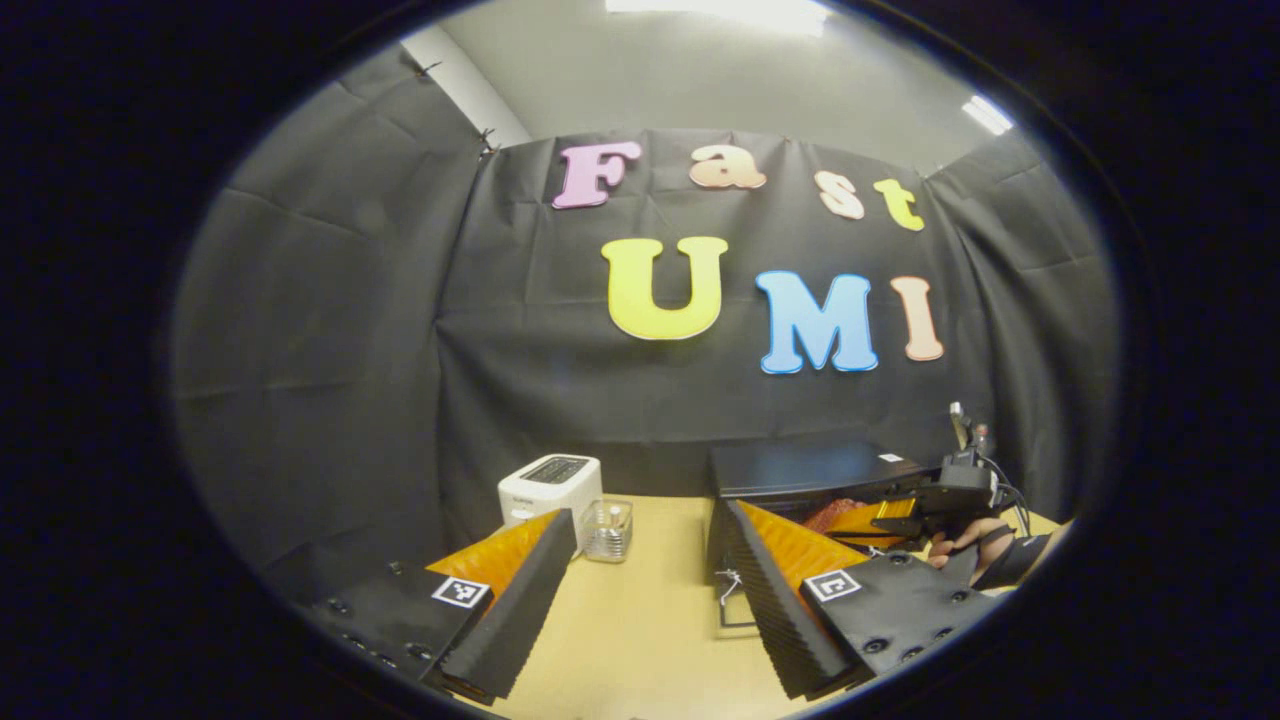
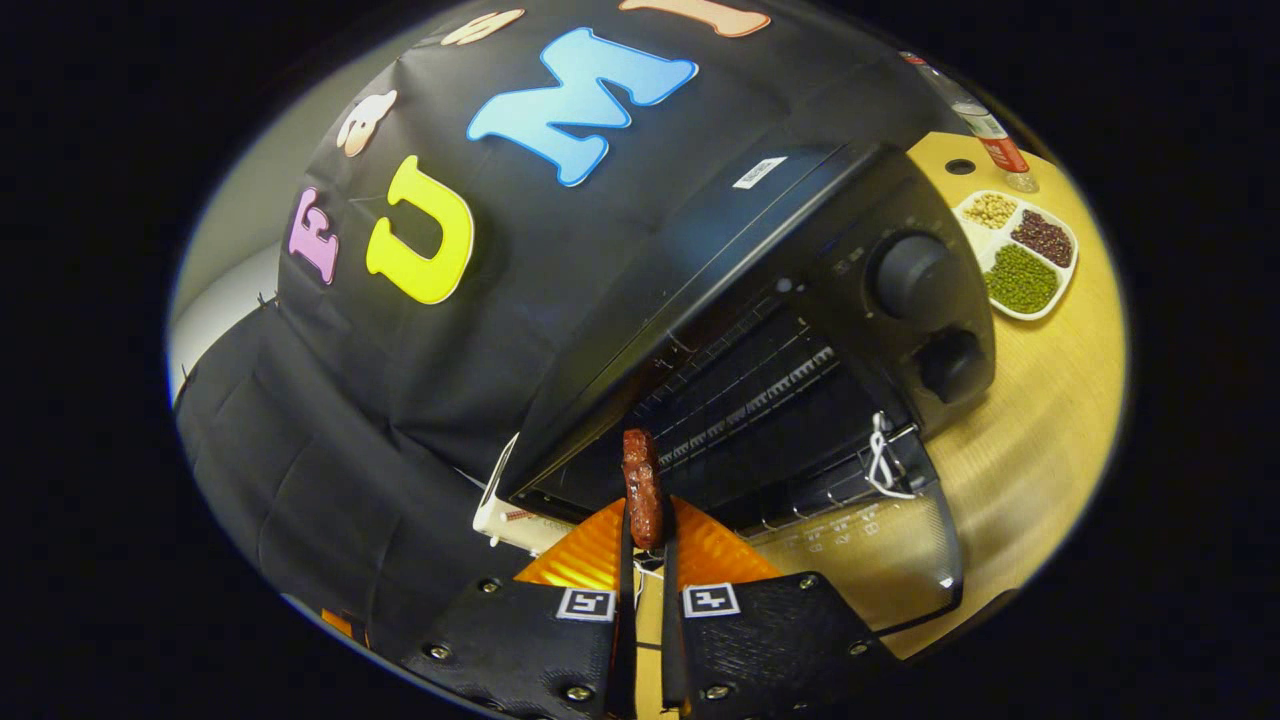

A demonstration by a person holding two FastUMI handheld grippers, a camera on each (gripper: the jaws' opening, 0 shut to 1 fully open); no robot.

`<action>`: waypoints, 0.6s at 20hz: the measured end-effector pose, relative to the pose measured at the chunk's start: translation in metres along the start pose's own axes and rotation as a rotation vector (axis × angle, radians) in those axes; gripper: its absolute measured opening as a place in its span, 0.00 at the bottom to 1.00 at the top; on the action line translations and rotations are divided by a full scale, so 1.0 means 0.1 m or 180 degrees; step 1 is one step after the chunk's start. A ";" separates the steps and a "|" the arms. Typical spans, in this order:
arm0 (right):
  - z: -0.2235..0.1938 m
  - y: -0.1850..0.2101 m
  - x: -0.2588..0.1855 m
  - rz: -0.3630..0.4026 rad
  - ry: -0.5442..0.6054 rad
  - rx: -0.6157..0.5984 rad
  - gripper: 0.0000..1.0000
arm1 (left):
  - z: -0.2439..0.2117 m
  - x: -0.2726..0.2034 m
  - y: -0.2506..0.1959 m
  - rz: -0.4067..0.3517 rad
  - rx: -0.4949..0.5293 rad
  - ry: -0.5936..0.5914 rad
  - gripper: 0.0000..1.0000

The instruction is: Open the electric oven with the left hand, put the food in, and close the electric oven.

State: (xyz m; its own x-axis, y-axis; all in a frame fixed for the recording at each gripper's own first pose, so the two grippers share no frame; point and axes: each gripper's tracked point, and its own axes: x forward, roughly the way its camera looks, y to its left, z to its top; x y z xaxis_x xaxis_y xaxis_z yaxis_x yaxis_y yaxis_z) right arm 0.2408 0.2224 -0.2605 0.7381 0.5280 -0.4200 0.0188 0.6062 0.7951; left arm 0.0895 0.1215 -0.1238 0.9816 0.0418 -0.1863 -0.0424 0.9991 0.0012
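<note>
The black electric oven (image 2: 800,230) stands open, its glass door (image 2: 860,560) folded down flat and the wire rack (image 2: 760,400) showing inside. My right gripper (image 2: 645,545) is shut on a reddish-brown strip of food (image 2: 643,485), held upright just in front of the oven's mouth. In the left gripper view the oven (image 1: 810,468) sits right of centre, and the right gripper (image 1: 940,500) with a hand (image 1: 960,545) on it reaches toward its front. My left gripper (image 1: 648,515) is open, holds nothing, and hangs over the table left of the oven.
A white toaster (image 1: 550,487) and a small glass holder (image 1: 608,530) stand at the back of the tan table (image 1: 640,620). Right of the oven lie a divided dish of beans (image 2: 1020,250) and a bottle (image 2: 990,130). A white string (image 2: 880,455) hangs at the door's corner.
</note>
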 end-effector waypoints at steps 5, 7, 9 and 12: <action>0.03 -0.20 0.14 -0.0240 -0.0026 -0.0129 0.10 | -0.07 -0.04 0.12 0.0102 0.0015 0.0040 0.96; 0.06 -0.31 0.14 -0.0391 -0.0010 -0.0120 0.12 | -0.07 -0.02 0.10 0.0103 0.0015 0.0033 0.98; 0.11 -0.44 0.12 -0.0566 -0.0011 -0.0152 0.21 | -0.05 0.00 0.06 0.0089 0.0018 0.0021 1.00; 0.15 -0.60 0.04 -0.0797 0.0016 -0.0247 0.38 | -0.06 -0.03 -0.03 0.0053 0.0031 0.0007 1.00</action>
State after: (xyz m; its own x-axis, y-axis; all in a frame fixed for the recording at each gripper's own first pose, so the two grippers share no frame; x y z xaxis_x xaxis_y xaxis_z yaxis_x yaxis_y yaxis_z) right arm 0.2527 0.1793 -0.3028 0.7135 0.3586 -0.6019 0.1485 0.7621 0.6302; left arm 0.0854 0.1184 -0.1293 0.9804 0.0585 -0.1883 -0.0569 0.9983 0.0140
